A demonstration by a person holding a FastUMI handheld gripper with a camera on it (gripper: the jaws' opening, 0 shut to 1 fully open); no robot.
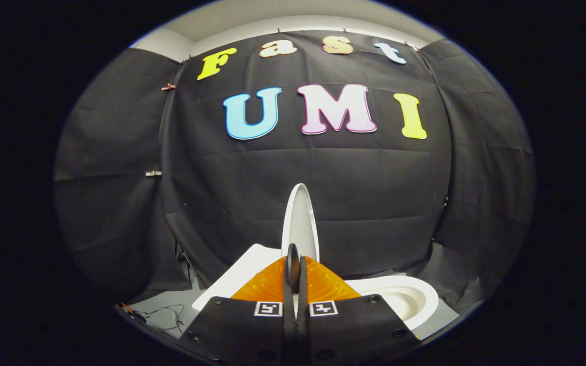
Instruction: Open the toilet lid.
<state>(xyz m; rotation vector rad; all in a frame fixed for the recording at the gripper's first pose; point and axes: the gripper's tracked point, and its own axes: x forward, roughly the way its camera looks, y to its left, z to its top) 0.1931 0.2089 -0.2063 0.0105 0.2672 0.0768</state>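
The gripper [295, 254] has its two fingers [289, 277] squeezed close together, with the thin edge of the toilet lid [300, 223] pinched between them near its bottom part. The lid is white and stands up tall, almost straight, so you see it edge-on, rising above the fingertips. Just behind the fingers sits the toilet tank [242, 272], white and flat on top, a little off to one side. On the other side, lower down, is the toilet bowl [410, 300], open and round, with its white rim showing. Under it all is a pale grey floor [163, 307], and a thin dark wire [168, 311] lies curled on it near the tank. All around stands a black cloth wall [374, 203], wrinkled and hanging down to the floor, with a strip of white ceiling [293, 18] above it.
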